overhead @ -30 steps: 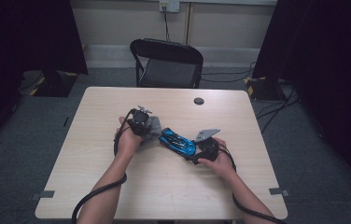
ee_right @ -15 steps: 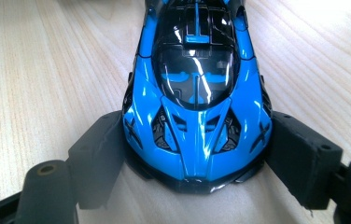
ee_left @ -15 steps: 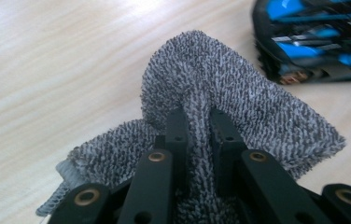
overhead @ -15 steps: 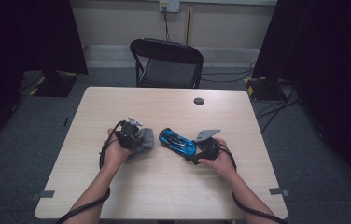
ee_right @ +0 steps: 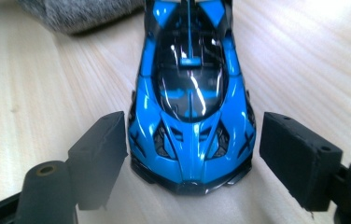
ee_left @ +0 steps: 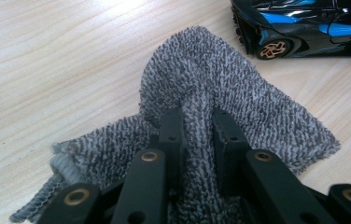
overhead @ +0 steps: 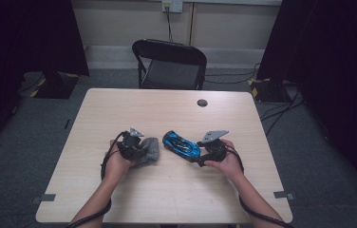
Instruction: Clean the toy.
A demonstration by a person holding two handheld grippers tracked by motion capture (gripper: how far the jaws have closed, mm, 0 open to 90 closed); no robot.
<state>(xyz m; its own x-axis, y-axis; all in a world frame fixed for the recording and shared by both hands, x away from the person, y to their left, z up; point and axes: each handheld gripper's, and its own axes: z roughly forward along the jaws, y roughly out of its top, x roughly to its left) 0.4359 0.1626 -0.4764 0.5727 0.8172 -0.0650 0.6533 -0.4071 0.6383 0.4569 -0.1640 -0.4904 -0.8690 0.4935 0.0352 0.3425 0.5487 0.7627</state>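
**Cloth pinched left, car framed right**

Left gripper (ee_left: 197, 140): jaws pressed onto a raised fold of the grey cloth (ee_left: 220, 84), ridge running up between them at lower centre of the left gripper view. Rest of the cloth spreads flat on the desk (ee_left: 47, 60) around the jaws, loose edge curling at lower left. Fabric is looped terry, grey-and-white flecked.

Right gripper (ee_right: 192, 154): jaws spread, one each side of the blue toy car (ee_right: 190, 93), nose pointing down toward the camera. A sliver of gap shows on both sides; cannot tell if the left one touches. Car is glossy blue with black panels, low and wedge-shaped.

High view: left gripper (overhead: 131, 145) and cloth (overhead: 148, 151) sit left of centre, car (overhead: 181, 145) at centre, lying diagonal, right gripper (overhead: 205, 154) at its lower-right end. Cloth and car near, not touching. Bare pale wood-grain desk (overhead: 167, 109) above and below; small dark disc (overhead: 202, 102) toward the upper edge, black chair (overhead: 169, 64) beyond.
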